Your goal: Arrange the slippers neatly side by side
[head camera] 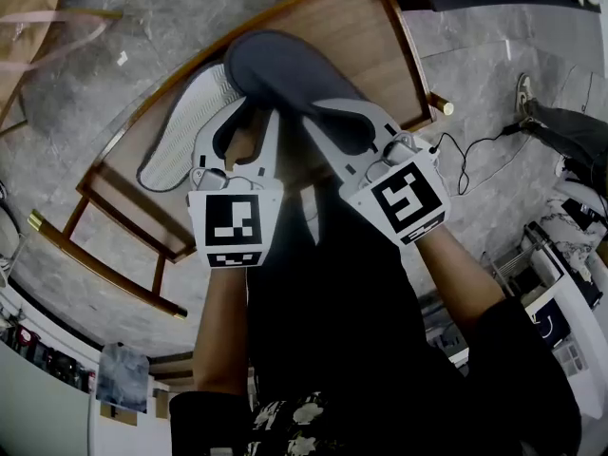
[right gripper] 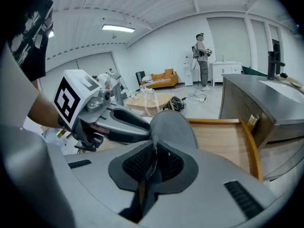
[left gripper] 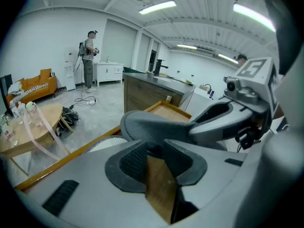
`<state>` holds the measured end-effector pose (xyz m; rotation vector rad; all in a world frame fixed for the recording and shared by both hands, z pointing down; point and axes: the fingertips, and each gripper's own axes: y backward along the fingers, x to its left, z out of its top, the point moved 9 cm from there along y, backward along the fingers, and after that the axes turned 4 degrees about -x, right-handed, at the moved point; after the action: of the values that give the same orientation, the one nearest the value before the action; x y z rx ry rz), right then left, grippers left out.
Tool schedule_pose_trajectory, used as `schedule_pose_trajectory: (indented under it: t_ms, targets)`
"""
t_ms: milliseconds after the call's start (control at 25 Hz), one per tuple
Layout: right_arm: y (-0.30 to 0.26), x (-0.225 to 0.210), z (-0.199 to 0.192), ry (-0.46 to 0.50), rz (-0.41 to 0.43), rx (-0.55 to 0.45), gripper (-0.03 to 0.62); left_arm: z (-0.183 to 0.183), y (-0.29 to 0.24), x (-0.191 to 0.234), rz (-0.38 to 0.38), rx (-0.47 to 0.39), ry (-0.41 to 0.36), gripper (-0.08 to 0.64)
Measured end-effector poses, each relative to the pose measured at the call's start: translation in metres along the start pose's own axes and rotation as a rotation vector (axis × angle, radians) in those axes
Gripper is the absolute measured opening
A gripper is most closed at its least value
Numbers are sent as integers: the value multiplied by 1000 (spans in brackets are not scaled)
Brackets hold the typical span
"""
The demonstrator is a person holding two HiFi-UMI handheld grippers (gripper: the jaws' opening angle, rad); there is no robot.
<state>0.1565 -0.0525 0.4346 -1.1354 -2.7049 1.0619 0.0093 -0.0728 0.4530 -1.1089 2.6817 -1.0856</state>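
Your two forearms reach up from 6 o'clock in the head view, the left forearm (head camera: 220,321) nearly straight and the right forearm (head camera: 465,278) angling in from 4 o'clock, with both grippers tipped downward over the table (head camera: 366,27). Your left gripper (left gripper: 153,152) has its jaws apart with only bare wood showing between the pads, and it hovers just short of the slippers. Your right gripper (right gripper: 153,163) sits just beside it at 3 o'clock, and its pads are pinched together on the thin edge of the grey slipper (head camera: 285,69). That slipper stretches away from the jaws toward 11 o'clock. The pale slipper (head camera: 185,126) lies on the wood at 9 o'clock of your left gripper, running from 7 to 1 o'clock. Its far end goes under the grey slipper's toe in the head view, and whether the two touch cannot be told. The near rail (head camera: 133,221) of the table runs just below the pale slipper, so that side is tight. Open wood lies from 12 to 2 o'clock of the grey slipper, up to the raised rim (head camera: 404,36) and its gold-tipped corner (head camera: 445,108). Beyond the table is grey floor (head camera: 171,17), with a cable (head camera: 475,145) at 3 o'clock and a round table (head camera: 28,8) at 10 o'clock. Far off, the gripper views show a person (left gripper: 89,56) standing near an orange sofa (left gripper: 35,84).
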Motion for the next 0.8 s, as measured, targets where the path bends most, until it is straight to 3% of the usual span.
schedule_pose_trajectory:
  t_ms: [160,640,800]
  targets:
    - [-9,4,-2,-93,26,-21,15,6,-5,6,27,-26,10,107]
    - [-37,7,-10,-90,105,5,15,-11,-10,20,78,-38,34,98]
    - [-38,8,-15,-90,94,14,15,-10,-15,18,76,-45,44,98]
